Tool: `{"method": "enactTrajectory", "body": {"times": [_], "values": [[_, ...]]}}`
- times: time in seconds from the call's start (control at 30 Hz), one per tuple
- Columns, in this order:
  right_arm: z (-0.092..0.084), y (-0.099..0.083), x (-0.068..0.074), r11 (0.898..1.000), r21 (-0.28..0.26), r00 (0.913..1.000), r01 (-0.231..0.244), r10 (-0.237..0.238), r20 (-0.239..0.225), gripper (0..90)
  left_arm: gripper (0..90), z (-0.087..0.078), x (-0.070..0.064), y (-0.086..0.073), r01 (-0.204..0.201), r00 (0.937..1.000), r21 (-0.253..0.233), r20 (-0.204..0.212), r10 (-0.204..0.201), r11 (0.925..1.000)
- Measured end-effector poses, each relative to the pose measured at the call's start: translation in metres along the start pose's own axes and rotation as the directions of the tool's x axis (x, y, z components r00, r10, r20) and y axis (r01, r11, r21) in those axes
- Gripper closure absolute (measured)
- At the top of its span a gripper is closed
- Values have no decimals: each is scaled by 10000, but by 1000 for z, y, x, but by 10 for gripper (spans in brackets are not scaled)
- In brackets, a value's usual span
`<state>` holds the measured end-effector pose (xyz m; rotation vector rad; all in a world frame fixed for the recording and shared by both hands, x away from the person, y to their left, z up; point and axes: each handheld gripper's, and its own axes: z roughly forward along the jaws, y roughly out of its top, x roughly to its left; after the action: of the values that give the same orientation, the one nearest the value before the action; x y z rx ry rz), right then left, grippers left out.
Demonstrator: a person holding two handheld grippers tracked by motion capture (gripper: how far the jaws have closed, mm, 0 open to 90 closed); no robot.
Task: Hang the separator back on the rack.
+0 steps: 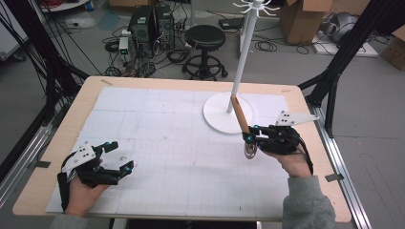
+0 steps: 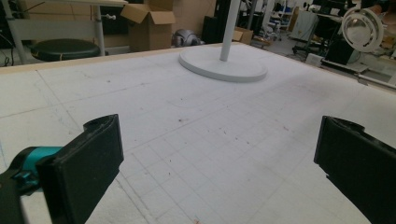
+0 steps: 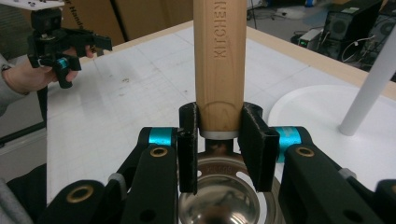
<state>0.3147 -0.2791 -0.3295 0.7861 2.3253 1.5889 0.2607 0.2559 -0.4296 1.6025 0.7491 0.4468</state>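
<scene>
A utensil with a light wooden handle (image 3: 219,60) stamped "KITCHEN" and a shiny round metal bowl (image 3: 219,200) sits in my right gripper (image 3: 219,140). Both pads press on the handle's lower end, just above the metal collar. From the high view, the right gripper (image 1: 248,136) hovers at the table's right, the handle (image 1: 239,114) slanting up toward the white stand's pole and the metal bowl (image 1: 250,150) hanging below the jaws. My left gripper (image 1: 120,156) rests at the front left with its jaws wide apart. Between the pads of the left gripper (image 2: 219,158) is only bare mat.
A white stand with a round base (image 1: 217,117) and a tall pole (image 1: 242,57) topped by hooks stands at the back right of the gridded white mat (image 1: 167,143). A stool (image 1: 205,38), computer towers and cardboard boxes sit on the floor beyond the table.
</scene>
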Motion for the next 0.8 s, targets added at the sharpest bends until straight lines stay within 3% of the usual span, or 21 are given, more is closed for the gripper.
{"method": "enactTrajectory", "body": {"times": [0.4, 0.57, 0.8], "values": [[-12, 0, -12, 9976, -640, 9994, -279, 290, 170, 698, 18, -1, 1, 1, 95, 10000, -156, -22, -95, 9998], [-20, 1, -20, 9911, -1210, 9984, -552, 565, 72, 698, 18, -1, 2, 1, 105, 9999, -106, -83, -105, 9999], [-28, 3, -29, 9904, -1229, 9973, -629, 670, 299, 698, 18, -2, 2, 0, 135, 9999, -73, -5, -135, 9999]]}}
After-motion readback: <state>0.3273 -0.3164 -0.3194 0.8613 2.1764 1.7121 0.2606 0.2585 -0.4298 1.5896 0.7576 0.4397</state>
